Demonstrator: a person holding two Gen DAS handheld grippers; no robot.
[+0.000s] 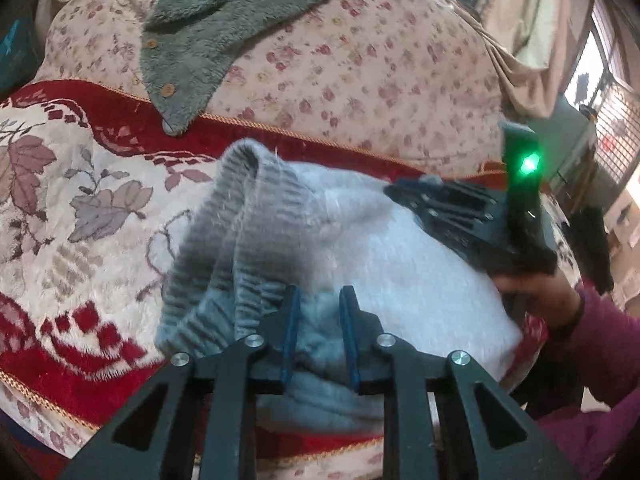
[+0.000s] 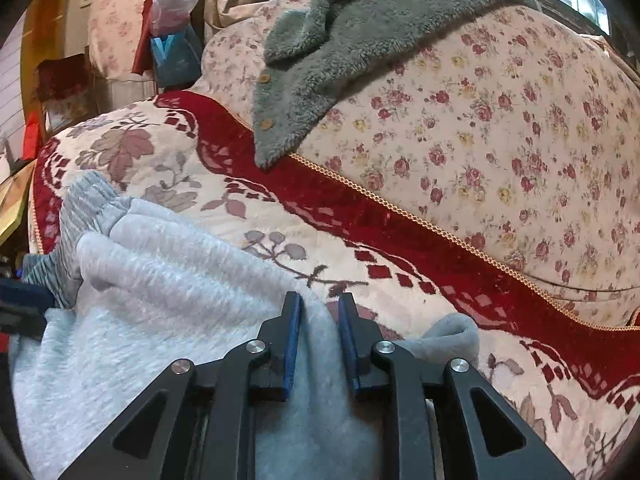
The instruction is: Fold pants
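Observation:
The pants [image 1: 380, 248] are light grey fleece with a ribbed grey waistband [image 1: 224, 232], bunched on a red and cream floral blanket [image 1: 80, 208]. My left gripper [image 1: 320, 336] is shut on the pants fabric by the waistband, a thick fold between its blue pads. My right gripper [image 2: 320, 340] is shut on another fold of the pants [image 2: 160, 280] near their edge. The right gripper also shows in the left wrist view [image 1: 460, 208], resting on the far side of the pants, with a green light on its body.
A grey-green fleece garment with buttons [image 1: 208, 28] lies on a rose-print quilt [image 1: 360, 80] behind the blanket. The blanket's gold cord edge [image 2: 400, 208] runs across. Clutter and bags [image 2: 172, 48] stand at the far left; a window [image 1: 600, 80] is at the right.

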